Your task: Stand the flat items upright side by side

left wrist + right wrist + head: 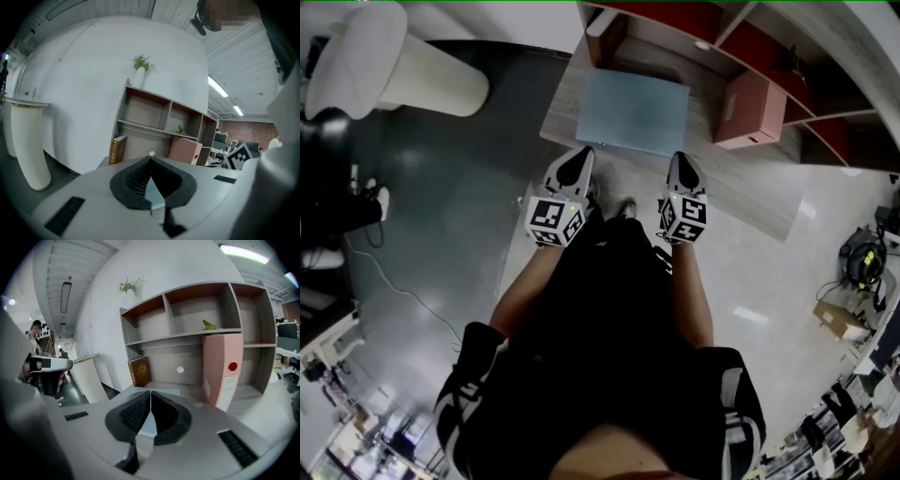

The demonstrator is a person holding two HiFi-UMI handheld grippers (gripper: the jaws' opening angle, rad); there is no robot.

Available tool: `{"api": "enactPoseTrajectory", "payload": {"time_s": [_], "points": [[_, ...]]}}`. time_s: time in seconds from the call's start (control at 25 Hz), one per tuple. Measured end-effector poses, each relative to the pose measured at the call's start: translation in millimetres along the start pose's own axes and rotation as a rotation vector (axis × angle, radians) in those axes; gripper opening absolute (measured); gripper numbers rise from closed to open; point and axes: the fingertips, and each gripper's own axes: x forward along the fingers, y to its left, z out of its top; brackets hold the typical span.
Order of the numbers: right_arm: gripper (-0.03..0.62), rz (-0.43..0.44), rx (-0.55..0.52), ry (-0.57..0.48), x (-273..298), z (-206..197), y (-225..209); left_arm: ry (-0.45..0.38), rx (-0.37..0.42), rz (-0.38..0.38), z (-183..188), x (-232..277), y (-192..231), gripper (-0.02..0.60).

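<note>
Head view: a pale wood-grain counter [750,192] forms the foot of an open shelf unit [769,52] with red-brown compartments. A light blue flat item [635,111] lies face-down-flat on the counter, not yet upright. A pink box file [750,111] stands to its right, and a brown book [139,371] stands upright at the left end of the lowest compartment.

The left gripper [582,153] and right gripper [680,157] sit side by side at the blue item's near edge. Each has its jaws pressed together with nothing between them; whether they touch the item cannot be told.

The floor [441,206] is dark and glossy at left. A white ribbed column [431,80] stands on it, and a potted plant [140,65] tops the unit.
</note>
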Motion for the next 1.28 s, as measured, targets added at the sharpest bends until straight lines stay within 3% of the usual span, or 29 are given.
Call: {"api": "enactPoseTrajectory", "payload": {"time_s": [0.16, 0.24, 0.48, 0.52, 0.64, 0.8, 0.96, 1.28], "points": [[0.045, 0.026, 0.023, 0.073, 12.7, -16.7, -6.1, 0.028, -0.034, 0.037, -13.1, 11.1, 17.5, 0.021], [0.158, 0.039, 0.033, 0.114, 21.4, -25.1, -9.9, 0.036, -0.051, 0.046, -19.5, 18.3, 28.1, 0.021], [0.237, 0.044, 0.092, 0.208, 57.0, -41.8, -25.3, 0.059, -0.127, -0.001, -39.9, 45.0, 64.3, 0.029], [0.258, 0.04, 0.109, 0.227, 62.7, -46.9, -27.9, 0.08, -0.144, -0.008, -46.7, 50.0, 70.8, 0.044], [0.302, 0.034, 0.163, 0.299, 83.3, -68.0, -35.8, 0.172, -0.185, -0.019, -73.3, 68.2, 91.2, 0.205], [0.313, 0.009, 0.186, 0.389, 101.2, -95.3, -46.8, 0.304, -0.221, -0.01, -119.3, 84.8, 115.3, 0.275], [0.322, -0.009, 0.191, 0.456, 113.5, -117.6, -55.3, 0.401, -0.271, 0.006, -164.5, 96.7, 134.9, 0.299], [0.323, -0.007, 0.22, 0.524, 121.7, -143.7, -60.0, 0.481, -0.412, 0.019, -219.0, 103.1, 151.2, 0.31]]}}
